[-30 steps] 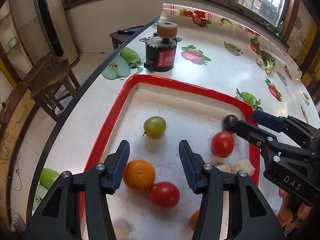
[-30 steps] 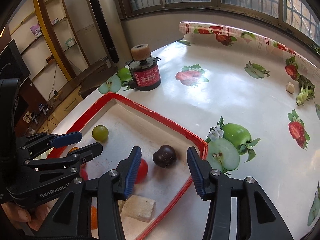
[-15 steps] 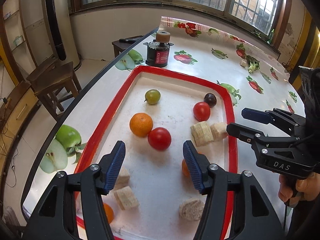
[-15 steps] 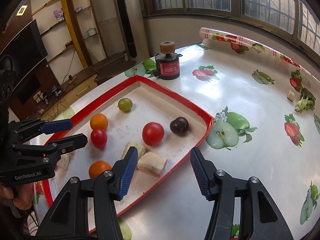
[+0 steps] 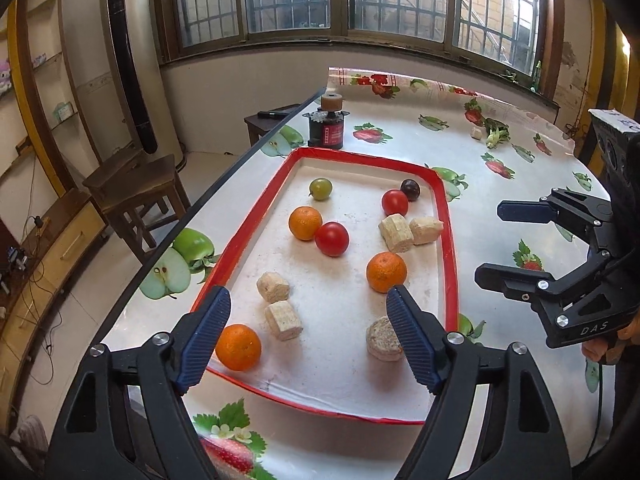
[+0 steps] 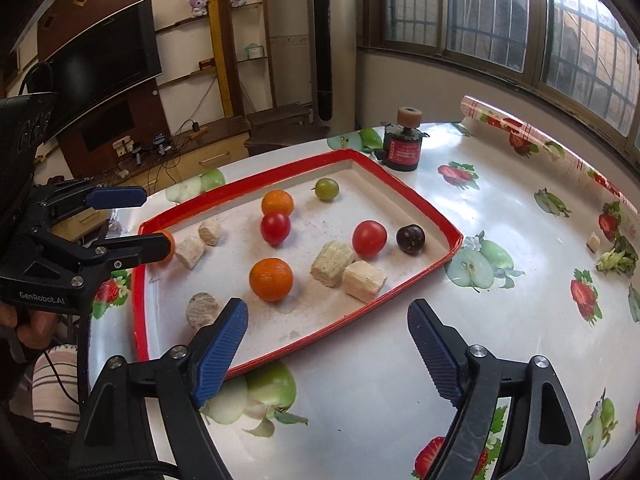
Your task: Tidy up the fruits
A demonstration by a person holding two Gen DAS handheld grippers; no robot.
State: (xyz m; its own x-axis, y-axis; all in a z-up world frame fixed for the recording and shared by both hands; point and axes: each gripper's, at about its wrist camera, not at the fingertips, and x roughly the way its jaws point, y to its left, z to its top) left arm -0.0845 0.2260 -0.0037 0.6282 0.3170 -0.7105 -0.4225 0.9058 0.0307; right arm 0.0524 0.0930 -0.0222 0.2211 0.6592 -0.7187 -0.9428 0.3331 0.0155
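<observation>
A red-rimmed white tray point(image 5: 447, 240) point(image 6: 424, 276) lies on the table. It holds three oranges point(image 5: 305, 222) point(image 5: 386, 271) point(image 5: 238, 347), two tomatoes point(image 5: 331, 239) point(image 5: 395, 202), a green fruit point(image 5: 320, 189), a dark plum point(image 5: 410, 189) and several beige chunks point(image 5: 395, 233). My left gripper point(image 5: 308, 340) is open and empty above the tray's near end. My right gripper point(image 6: 326, 354) is open and empty above the tray's near rim; it shows at the right in the left wrist view point(image 5: 496, 244).
A black motor with a red label point(image 5: 327, 130) point(image 6: 402, 148) stands beyond the tray. A green sprig point(image 6: 618, 258) and a small beige piece point(image 6: 593, 241) lie at the far right. The table edge point(image 5: 224, 188) runs along the left, with a wooden stool point(image 5: 132, 184) beside it.
Both grippers have pulled back and up from the tray, so the whole tray now shows. Both stay open and empty. The fruits have not moved.
</observation>
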